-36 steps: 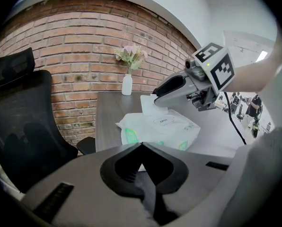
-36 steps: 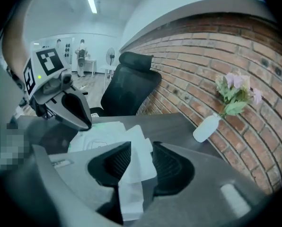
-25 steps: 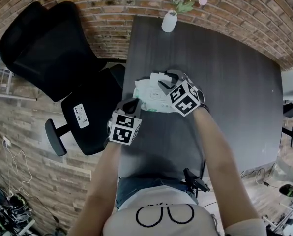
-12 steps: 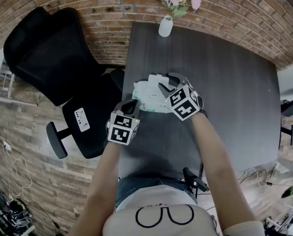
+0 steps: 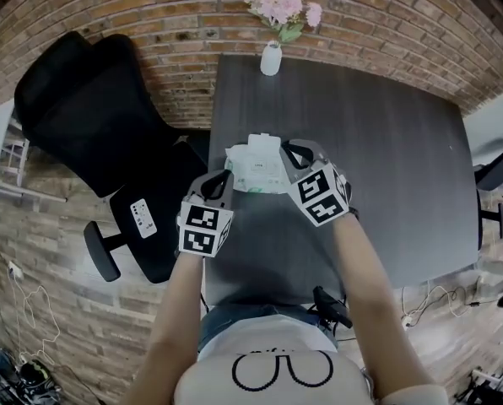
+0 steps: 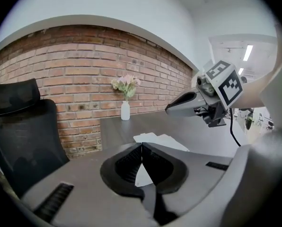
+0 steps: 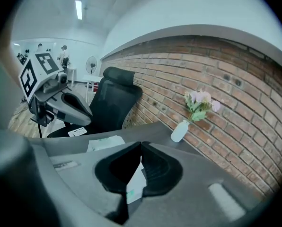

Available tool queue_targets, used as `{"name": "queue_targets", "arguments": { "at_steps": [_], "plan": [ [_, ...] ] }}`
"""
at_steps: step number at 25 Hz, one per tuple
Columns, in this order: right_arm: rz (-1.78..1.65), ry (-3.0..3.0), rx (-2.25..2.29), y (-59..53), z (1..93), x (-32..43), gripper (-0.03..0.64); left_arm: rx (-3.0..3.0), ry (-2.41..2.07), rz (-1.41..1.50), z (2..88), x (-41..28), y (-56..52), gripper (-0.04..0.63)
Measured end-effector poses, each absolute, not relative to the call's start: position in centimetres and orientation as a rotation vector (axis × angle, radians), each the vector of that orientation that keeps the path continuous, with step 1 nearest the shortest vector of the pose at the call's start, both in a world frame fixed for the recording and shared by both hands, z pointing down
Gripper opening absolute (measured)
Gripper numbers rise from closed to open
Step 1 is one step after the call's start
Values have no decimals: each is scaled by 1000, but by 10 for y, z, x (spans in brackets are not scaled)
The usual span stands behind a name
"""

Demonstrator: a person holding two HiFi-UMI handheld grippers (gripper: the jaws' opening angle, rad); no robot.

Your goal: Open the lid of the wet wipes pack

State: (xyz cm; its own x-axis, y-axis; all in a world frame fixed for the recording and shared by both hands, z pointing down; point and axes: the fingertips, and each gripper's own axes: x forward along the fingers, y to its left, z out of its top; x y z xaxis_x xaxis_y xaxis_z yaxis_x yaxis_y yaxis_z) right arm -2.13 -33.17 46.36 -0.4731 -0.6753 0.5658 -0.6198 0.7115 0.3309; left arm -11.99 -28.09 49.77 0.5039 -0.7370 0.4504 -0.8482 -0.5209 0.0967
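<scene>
Pack of wet wipes (image 5: 256, 165) held up between two hand-held grippers, clear of the dark table (image 5: 386, 142), long axis running crosswise from one gripper to the other. Left gripper (image 5: 220, 182) at the pack's near-left corner, jaws closed tip to tip on the white film, wrapper showing in the slot behind the tips. Right gripper (image 5: 290, 153) at the opposite, right-hand end, jaws just closed down to the tips, a thin white edge with a green mark caught between them. Both grippers in contact, neither nearer than the other; pack ahead of and slightly below each pair of jaws. Lid presumably on the upward face, open or shut not clear from any view; likely next call, a peel upward by the right gripper against the left's hold. White vase (image 5: 271, 58) at the table's far end, well apart, pink flowers (image 5: 281, 8) in it. Black office chair (image 5: 83, 108) beside the table's left edge.
</scene>
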Motion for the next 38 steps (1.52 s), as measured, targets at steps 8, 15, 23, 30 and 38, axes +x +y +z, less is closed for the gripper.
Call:
{"name": "queue_targets", "arguments": {
  "at_steps": [8, 15, 23, 30, 38],
  "plan": [
    [-100, -2306, 1119, -291, 412, -16, 0, 2550, -1404, 423, 447, -127, -263, 0],
    [-155, -2360, 1278, -259, 361, -12, 0, 2667, -1471, 291, 391, -128, -250, 0],
    [-191, -2414, 1470, -223, 306, 8, 0, 2820, -1562, 78, 314, -131, -233, 0],
    [-231, -2427, 1559, -207, 272, 25, 0, 2902, -1649, -66, 254, -136, -225, 0],
    [-276, -2435, 1605, -205, 247, 35, 0, 2929, -1708, -71, 234, -140, -226, 0]
  ]
}}
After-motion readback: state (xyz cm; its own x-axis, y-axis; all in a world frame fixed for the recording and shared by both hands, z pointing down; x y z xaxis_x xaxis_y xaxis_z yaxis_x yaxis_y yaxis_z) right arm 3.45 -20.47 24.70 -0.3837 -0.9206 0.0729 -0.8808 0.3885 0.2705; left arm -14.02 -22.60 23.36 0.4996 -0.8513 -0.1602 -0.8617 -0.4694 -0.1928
